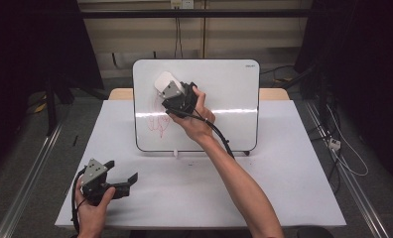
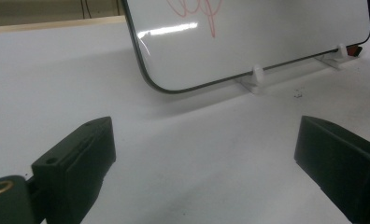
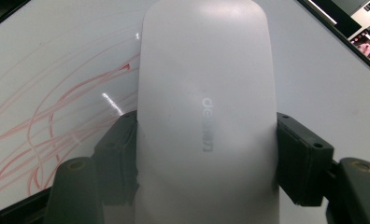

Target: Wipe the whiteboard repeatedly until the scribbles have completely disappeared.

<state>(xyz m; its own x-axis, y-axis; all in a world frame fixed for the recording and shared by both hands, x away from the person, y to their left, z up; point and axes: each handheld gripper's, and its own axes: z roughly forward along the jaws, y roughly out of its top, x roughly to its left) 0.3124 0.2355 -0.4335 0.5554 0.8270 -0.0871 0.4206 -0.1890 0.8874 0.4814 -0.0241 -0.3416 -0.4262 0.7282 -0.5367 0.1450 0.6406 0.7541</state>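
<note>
The right gripper (image 3: 206, 154) clamps a white eraser (image 3: 204, 112) between its 2 black jaws, one pressed to each flank of the smooth plastic body, which carries a faint grey brand mark. In the high view the same right gripper (image 1: 177, 99) holds the eraser (image 1: 163, 82) against the upper left part of a whiteboard (image 1: 224, 89), the person's right hand (image 1: 197, 119) wrapped around the tool and the forearm reaching in from the bottom edge, a black cable trailing along the wrist.

Red scribbles (image 1: 159, 124) — loops and curls of marker — sit on the board just below and left of the eraser; in the right gripper view the red scribbles (image 3: 43, 130) sweep across the board to the left of the eraser.

The left gripper (image 2: 204, 163) hangs with its 2 jaws spread wide and nothing between them, just above the white table (image 2: 197, 140). In the high view the left gripper (image 1: 125, 181) sits near the front left corner of the table (image 1: 294, 188), held in the person's left hand (image 1: 93, 203), well apart from the board.

The whiteboard (image 2: 267, 37) stands propped and tilted back on small white feet (image 2: 257, 77) at the far middle of the table — its dark rounded rim touching the tabletop supports.
</note>
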